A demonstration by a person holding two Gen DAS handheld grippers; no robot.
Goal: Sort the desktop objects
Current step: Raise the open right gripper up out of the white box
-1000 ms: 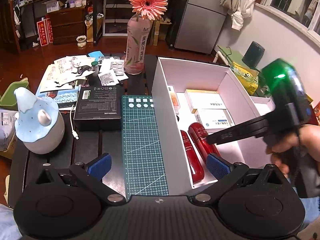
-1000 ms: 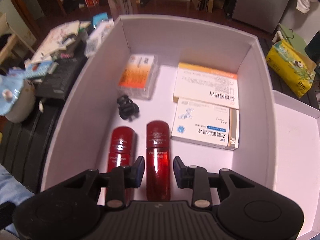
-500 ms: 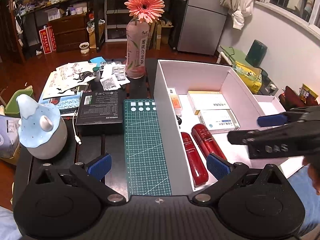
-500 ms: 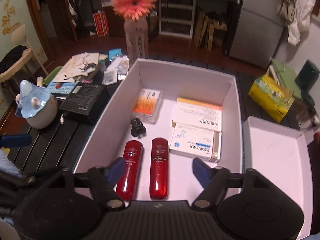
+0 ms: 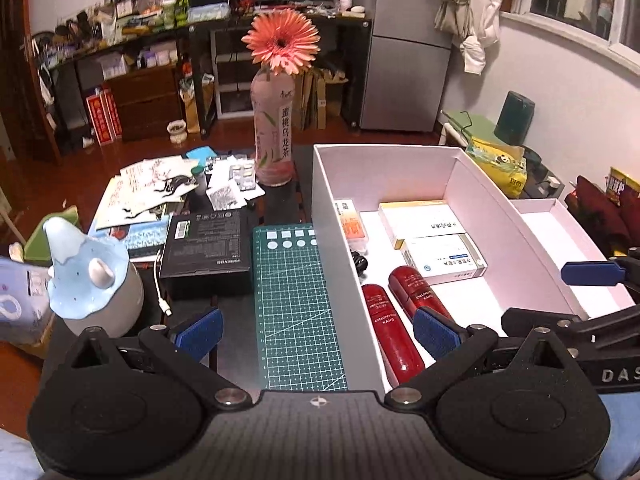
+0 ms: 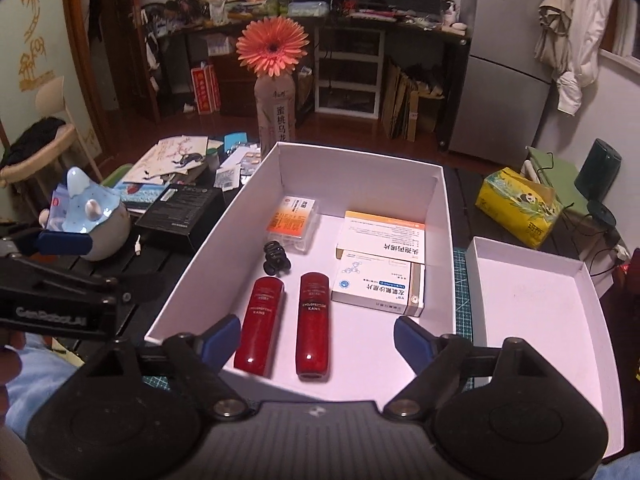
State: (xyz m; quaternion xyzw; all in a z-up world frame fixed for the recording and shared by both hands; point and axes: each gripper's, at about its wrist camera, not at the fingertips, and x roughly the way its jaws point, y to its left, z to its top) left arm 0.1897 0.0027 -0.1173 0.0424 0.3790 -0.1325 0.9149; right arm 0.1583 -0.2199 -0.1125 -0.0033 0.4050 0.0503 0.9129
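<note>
A white box holds two red bottles side by side, two medicine cartons, an orange blister pack and a small black clip. My right gripper is open and empty, held back above the box's near edge. My left gripper is open and empty above the green cutting mat, left of the box.
The white box lid lies right of the box. Left of the mat are a black carton, a blue-white ceramic pot, papers and pill sheets. A flower bottle stands behind.
My right gripper let go of a red bottle, opened wide and drew back and up out of the box. The left gripper rose slightly.
</note>
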